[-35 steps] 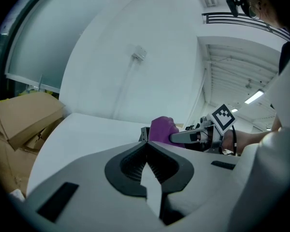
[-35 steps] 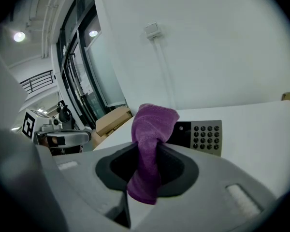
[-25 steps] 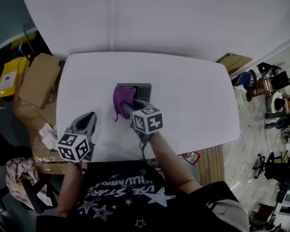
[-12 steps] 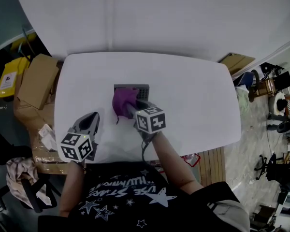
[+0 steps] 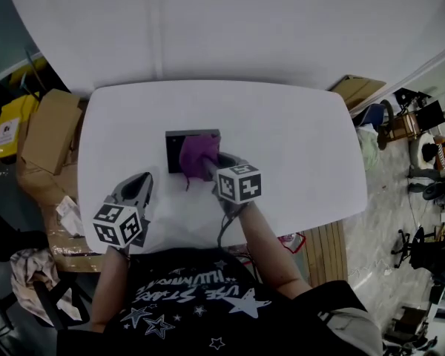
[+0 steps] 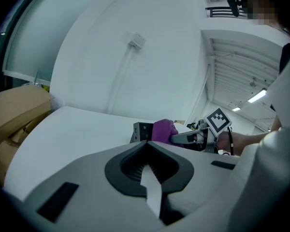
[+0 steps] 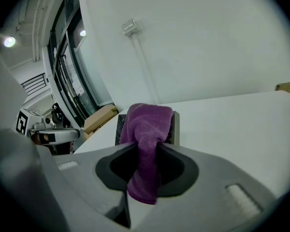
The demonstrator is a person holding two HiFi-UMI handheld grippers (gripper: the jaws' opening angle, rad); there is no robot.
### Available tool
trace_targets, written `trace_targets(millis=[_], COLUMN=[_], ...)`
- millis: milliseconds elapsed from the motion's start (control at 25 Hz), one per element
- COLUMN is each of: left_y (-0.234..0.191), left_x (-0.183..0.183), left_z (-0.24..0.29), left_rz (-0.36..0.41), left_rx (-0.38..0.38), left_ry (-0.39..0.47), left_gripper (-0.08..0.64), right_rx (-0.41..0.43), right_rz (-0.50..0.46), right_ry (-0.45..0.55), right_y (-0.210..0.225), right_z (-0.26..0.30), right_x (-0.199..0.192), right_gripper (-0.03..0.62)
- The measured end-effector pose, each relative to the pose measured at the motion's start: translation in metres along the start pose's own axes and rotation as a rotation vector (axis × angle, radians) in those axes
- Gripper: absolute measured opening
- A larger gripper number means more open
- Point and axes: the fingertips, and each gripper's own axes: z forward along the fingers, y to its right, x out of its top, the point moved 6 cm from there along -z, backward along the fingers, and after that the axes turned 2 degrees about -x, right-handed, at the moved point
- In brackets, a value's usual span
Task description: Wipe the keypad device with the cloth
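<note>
A dark keypad device (image 5: pixel 177 151) lies in the middle of the white table (image 5: pixel 297 147). A purple cloth (image 5: pixel 200 153) covers its right part, and its left part shows bare. My right gripper (image 5: pixel 212 165) is shut on the purple cloth (image 7: pixel 147 124) and presses it onto the keypad device (image 7: pixel 120 127). The left gripper (image 5: pixel 139 185) rests near the table's front left, apart from the device, shut with nothing in it. From the left gripper view, its tips (image 6: pixel 146 143) meet, and beyond them stand the keypad device (image 6: pixel 140 131), the cloth (image 6: pixel 163 130) and the right gripper (image 6: pixel 191 137).
Cardboard boxes (image 5: pixel 48 128) and a yellow container (image 5: pixel 7 128) stand off the table's left side. Another flat cardboard piece (image 5: pixel 356 91) leans at the far right corner. A wooden pallet (image 5: pixel 322 251) lies near the front right edge. A person's torso is at the near edge.
The right gripper has dragged the cloth from the left part of the keypad device to its right part, uncovering the left. The left gripper has stayed where it was.
</note>
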Motion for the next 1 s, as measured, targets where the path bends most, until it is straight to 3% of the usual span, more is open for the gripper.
trace_targets(millis=[600,1000], left_y=[0.012,0.02], left_x=[0.003,-0.009], left_z=[0.009,-0.018], left_rz=[0.037,0.062], left_rx=[-0.069,-0.111], left_ry=[-0.028,-0.022], left_gripper=[0.009,0.009], right_rx=[-0.12,-0.195], right_rz=[0.055,0.088], right_ry=[0.022,0.061], right_y=[0.033,0.018], right_z=[-0.031,-0.065], right_x=[-0.01,-0.032], right_gripper=[0.098,0.098])
